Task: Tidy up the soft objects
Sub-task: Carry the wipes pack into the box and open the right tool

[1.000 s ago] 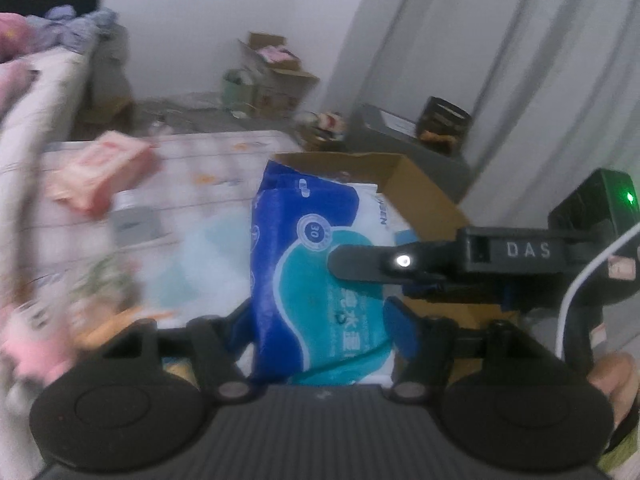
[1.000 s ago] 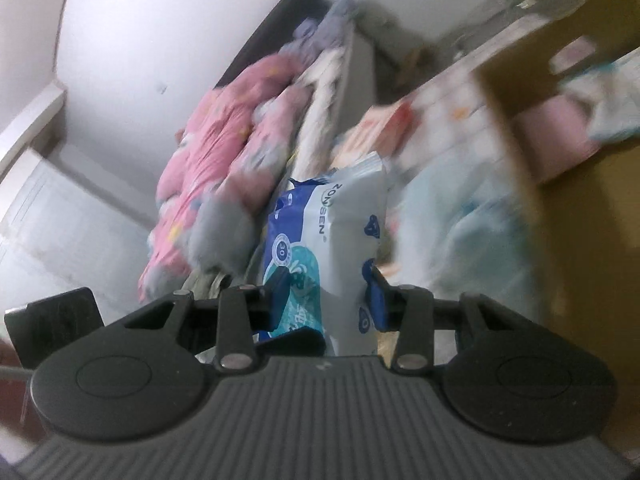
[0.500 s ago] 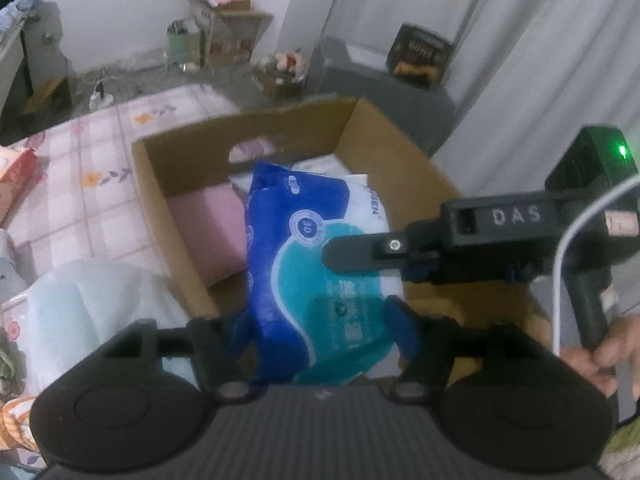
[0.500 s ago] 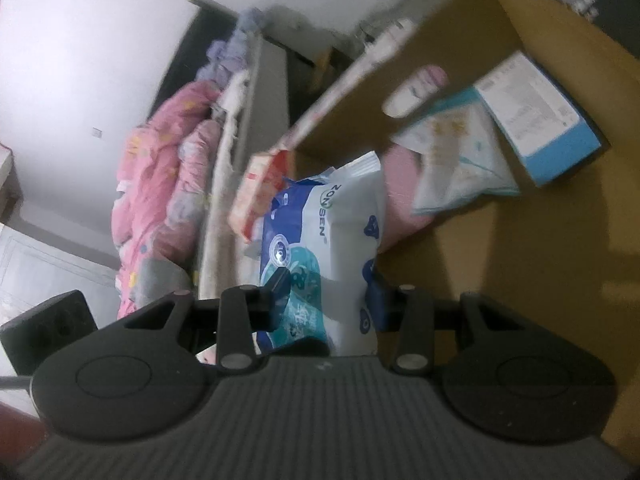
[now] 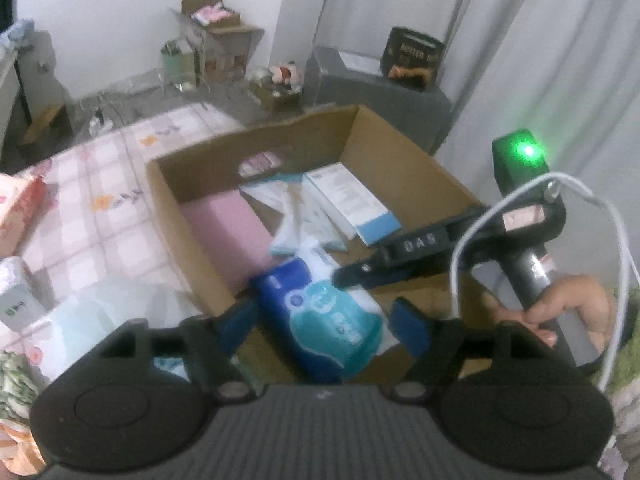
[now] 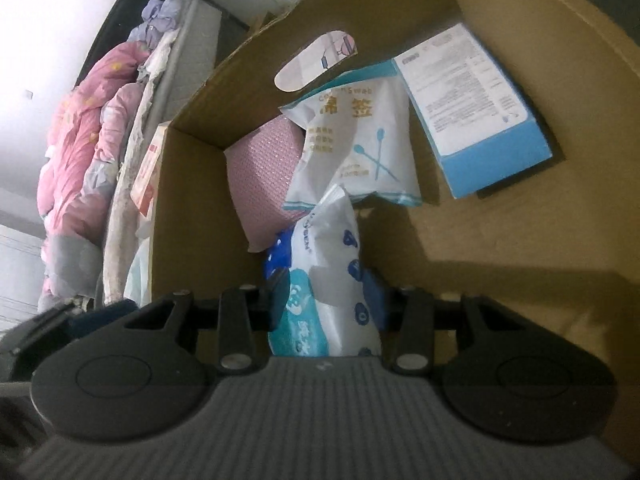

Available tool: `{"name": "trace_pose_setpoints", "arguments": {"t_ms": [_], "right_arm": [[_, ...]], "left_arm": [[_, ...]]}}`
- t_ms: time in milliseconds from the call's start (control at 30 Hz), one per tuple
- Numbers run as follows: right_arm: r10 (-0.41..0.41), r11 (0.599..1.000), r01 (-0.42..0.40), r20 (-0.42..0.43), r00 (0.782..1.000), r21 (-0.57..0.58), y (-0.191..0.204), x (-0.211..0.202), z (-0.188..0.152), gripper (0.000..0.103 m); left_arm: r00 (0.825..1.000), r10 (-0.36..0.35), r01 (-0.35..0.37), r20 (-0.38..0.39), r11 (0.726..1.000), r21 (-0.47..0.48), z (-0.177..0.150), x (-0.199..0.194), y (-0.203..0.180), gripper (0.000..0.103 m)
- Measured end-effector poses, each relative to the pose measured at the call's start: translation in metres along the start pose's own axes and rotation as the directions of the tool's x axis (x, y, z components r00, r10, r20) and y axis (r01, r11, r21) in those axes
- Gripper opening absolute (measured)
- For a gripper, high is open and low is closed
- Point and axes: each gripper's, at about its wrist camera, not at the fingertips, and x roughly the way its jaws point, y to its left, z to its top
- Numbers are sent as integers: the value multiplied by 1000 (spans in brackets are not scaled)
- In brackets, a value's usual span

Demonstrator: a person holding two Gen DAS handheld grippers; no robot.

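Observation:
A blue, teal and white soft wipes pack point(image 5: 328, 316) lies tilted inside an open cardboard box point(image 5: 408, 148), near its front wall. My left gripper point(image 5: 324, 320) is open, its blue pads apart on either side of the pack without touching it. My right gripper point(image 6: 326, 292) is shut on the wipes pack point(image 6: 332, 280) and shows in the left wrist view point(image 5: 352, 274) reaching in from the right. In the box lie a pink pad point(image 6: 260, 184), a white cotton-swab bag point(image 6: 352, 148) and a white and blue carton point(image 6: 476, 112).
The box stands on a checked pink bedsheet point(image 5: 100, 208). A pale blue plastic bag point(image 5: 100, 316) lies left of the box and a red and white pack point(image 5: 20, 208) at the far left. Pink bedding point(image 6: 84, 152) is piled beyond the box. Grey curtains point(image 5: 540, 60) hang on the right.
The wipes pack has come down into the box. My left gripper has let go of it and opened. My right gripper keeps hold of the pack and has gone down with it.

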Motion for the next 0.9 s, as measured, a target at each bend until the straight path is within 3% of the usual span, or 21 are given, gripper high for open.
{"name": "trace_pose_setpoints", "arguments": {"t_ms": [133,300,500,733,900], "right_arm": [[-40,999,40,-37,998,-16,1,13,-4,39],[-2,1000,0,-52,999,-30,7,25,-5,35],[53,994,-60,-77,996,-92,25,43,-8,33],[-3,991,-7,-72,997,-135,38,41,-9,35],[-54,987,55,10,999,-150,43,23,-14,35]], "left_arm": [[999,5,-4,41,1000,-28,-10,-21,18,82],[992,72,-65,101,995,-72,-37,-47,49,88],[988,138,-126,67,978,-164,-74,-55,89,88],[986,151,-125,69,949,-289,-114,-66,124,88],[975,185,-129,124,923,-364,-140,-83,138,95]]}}
